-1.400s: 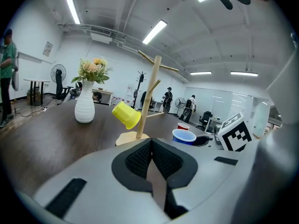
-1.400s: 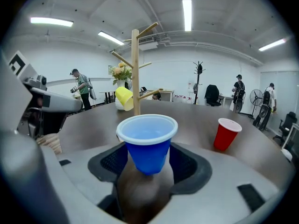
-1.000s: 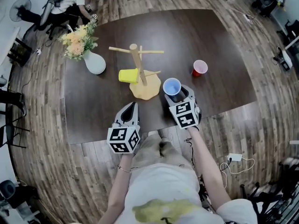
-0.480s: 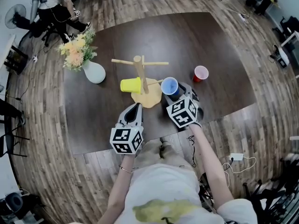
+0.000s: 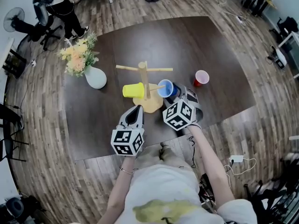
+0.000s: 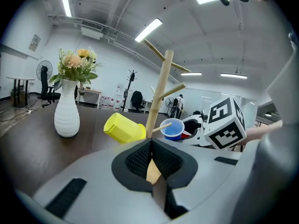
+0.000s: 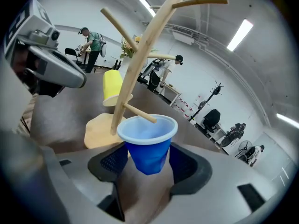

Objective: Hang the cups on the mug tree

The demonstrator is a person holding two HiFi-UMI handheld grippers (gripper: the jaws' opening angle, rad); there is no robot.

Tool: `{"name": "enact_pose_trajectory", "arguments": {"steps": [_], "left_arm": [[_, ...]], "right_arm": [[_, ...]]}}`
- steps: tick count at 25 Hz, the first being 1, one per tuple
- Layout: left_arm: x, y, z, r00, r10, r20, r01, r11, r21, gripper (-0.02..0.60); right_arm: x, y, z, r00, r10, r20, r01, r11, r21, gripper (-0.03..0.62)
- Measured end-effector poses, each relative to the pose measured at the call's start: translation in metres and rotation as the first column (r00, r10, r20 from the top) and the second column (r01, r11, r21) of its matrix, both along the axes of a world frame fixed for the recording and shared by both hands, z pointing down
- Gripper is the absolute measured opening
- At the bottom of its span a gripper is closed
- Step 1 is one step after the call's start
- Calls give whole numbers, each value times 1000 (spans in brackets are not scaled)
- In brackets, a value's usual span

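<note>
The table (image 5: 210, 45) is carrying the mug tree (image 5: 145, 78) at its middle. Your right gripper (image 5: 176, 93) is clamping its jaws on the blue cup (image 7: 148, 148), holding the cup's mouth at the tip of the low right peg. Your left gripper (image 5: 136, 110) is hovering on the near side, jaws together and empty. The yellow cup (image 5: 132, 90) is hanging on the low left peg. The red cup (image 5: 201, 78) is standing well to the right.

Head view steeply down over the table (image 5: 196, 41), both gripper views low, close, facing the mug tree (image 5: 145, 78), seen by all.

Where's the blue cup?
Head view: the blue cup is just right of the mug tree, held by the right gripper, mouth at a low peg.
</note>
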State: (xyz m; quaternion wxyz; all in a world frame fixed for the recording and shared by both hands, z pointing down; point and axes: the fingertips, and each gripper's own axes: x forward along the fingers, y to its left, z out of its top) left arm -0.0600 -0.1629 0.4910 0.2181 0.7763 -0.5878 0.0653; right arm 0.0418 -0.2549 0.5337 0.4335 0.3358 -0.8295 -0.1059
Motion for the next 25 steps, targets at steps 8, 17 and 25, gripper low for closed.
{"name": "enact_pose_trajectory", "arguments": {"steps": [8, 17, 25], "left_arm": [[-9, -1, -3, 1000, 1, -6, -1, 1000, 16, 23], [-17, 5, -5, 999, -29, -18, 29, 999, 17, 23], [-20, 9, -11, 996, -79, -29, 80, 997, 25, 23]], "right_arm": [[-13, -1, -8, 992, -61, -112, 70, 994, 80, 288], [-23, 3, -13, 971, -116, -208, 147, 979, 140, 288], [-36, 10, -16, 930, -199, -310, 266, 945, 191, 288]]}}
